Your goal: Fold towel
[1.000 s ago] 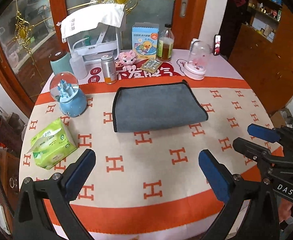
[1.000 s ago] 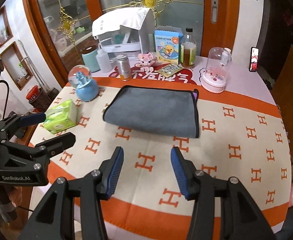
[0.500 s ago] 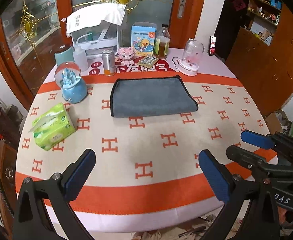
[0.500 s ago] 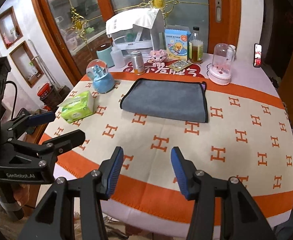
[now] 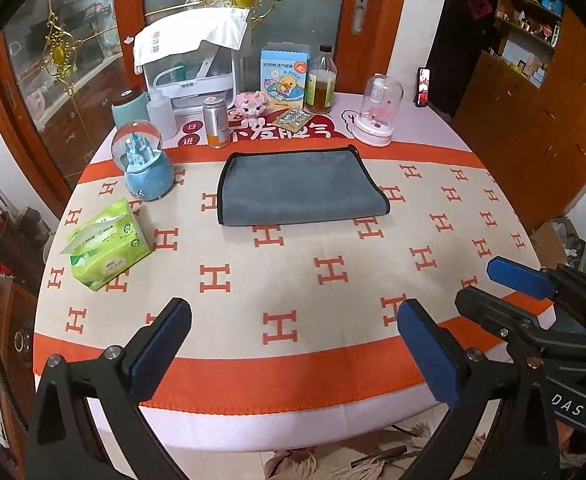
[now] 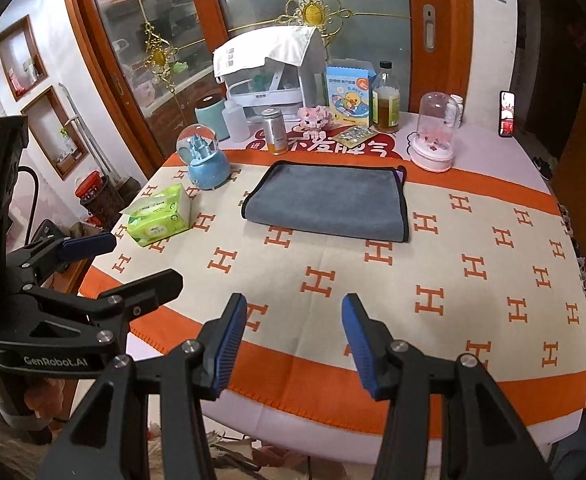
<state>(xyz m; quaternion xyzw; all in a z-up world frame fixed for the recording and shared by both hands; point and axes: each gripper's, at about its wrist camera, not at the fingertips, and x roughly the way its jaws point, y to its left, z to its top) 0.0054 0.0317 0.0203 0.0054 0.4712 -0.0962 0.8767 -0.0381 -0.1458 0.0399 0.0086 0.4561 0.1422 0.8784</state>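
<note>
A grey towel with black trim lies folded flat at the far middle of the round table; it also shows in the right wrist view. My left gripper is open and empty, held back over the table's near edge, well short of the towel. My right gripper is open and empty, also over the near edge. The right gripper shows at the right of the left wrist view, and the left gripper at the left of the right wrist view.
An orange and cream cloth with H marks covers the table. A green tissue pack and a blue snow globe stand left of the towel. Bottles, a can, a box and a pink dome line the back.
Both grippers have pulled back and up from the towel toward the table's near edge. The towel has stayed folded in place. Both grippers have stayed open.
</note>
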